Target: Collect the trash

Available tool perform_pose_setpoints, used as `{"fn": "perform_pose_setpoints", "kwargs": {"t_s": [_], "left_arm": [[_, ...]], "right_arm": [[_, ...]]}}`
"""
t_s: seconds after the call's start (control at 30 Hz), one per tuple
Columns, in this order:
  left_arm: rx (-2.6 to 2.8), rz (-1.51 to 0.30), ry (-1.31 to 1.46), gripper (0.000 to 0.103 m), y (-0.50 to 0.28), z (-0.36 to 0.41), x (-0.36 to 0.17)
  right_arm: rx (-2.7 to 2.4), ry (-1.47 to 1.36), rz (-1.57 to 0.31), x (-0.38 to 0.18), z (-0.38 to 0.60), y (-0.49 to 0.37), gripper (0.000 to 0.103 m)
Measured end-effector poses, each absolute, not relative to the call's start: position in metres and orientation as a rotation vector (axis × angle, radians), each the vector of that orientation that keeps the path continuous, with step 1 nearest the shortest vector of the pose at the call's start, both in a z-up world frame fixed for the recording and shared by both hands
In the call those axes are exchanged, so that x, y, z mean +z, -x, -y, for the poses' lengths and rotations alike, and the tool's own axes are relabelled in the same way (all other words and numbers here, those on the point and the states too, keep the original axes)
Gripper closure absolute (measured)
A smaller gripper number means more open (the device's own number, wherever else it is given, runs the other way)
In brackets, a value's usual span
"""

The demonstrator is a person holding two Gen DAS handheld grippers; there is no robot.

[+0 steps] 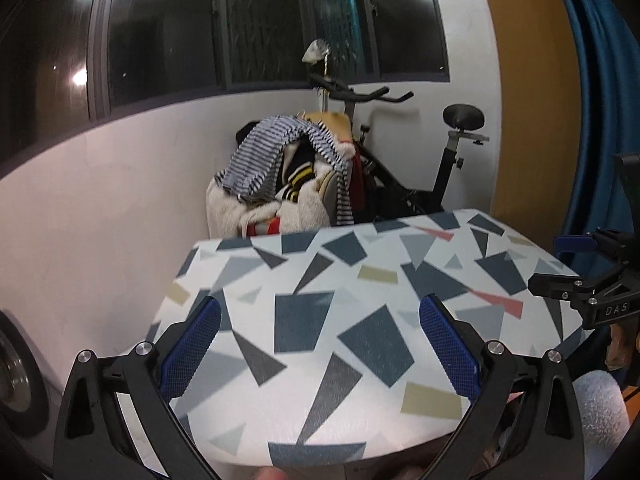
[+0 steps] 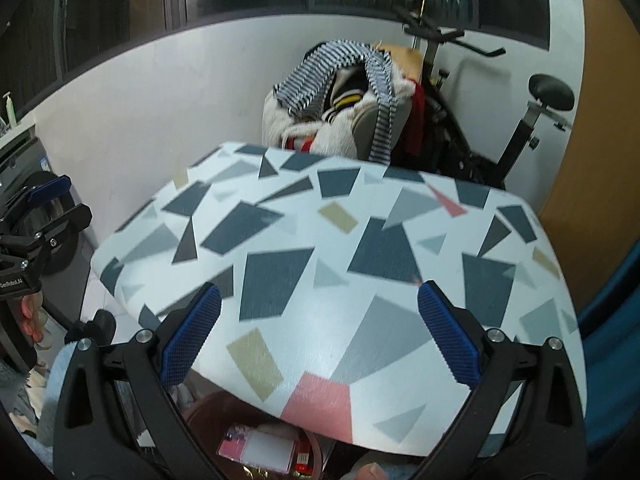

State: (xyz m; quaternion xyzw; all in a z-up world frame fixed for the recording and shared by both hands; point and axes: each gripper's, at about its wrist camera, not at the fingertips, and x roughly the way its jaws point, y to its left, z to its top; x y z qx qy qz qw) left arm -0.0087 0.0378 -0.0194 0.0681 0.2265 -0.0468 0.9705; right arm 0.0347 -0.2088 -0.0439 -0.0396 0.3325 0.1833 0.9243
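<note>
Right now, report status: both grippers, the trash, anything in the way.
Left gripper open, empty. Right gripper open, empty. Trash in bin below table edge. Patterned table bare, nothing in the way.

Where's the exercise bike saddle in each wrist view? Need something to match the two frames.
Left wrist: the saddle sits upper right, against the white wall, just left of the orange panel.
Right wrist: the saddle is at the upper right edge, again beside the orange panel.
Shared landmark: the striped cloth draped over the clothes pile behind the patterned table.
</note>
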Motion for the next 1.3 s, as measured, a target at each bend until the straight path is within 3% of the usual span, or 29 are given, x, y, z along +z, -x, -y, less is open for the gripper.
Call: {"fn": "perform_pose_setpoints", "kwargs": {"t_s": [0.37, 1.3], "left_arm": [[-0.172, -0.433, -0.16, 0.006, 0.003, -0.015, 0.012], [-0.137, -0.448, -0.117, 0.006, 0.002, -0.026, 0.014]], "right_arm": [[0.358, 0.078, -0.612, -0.004, 0.215, -0.032, 0.006], [0.361, 0.078, -0.597, 0.007, 0.214, -0.031, 0.006]]}}
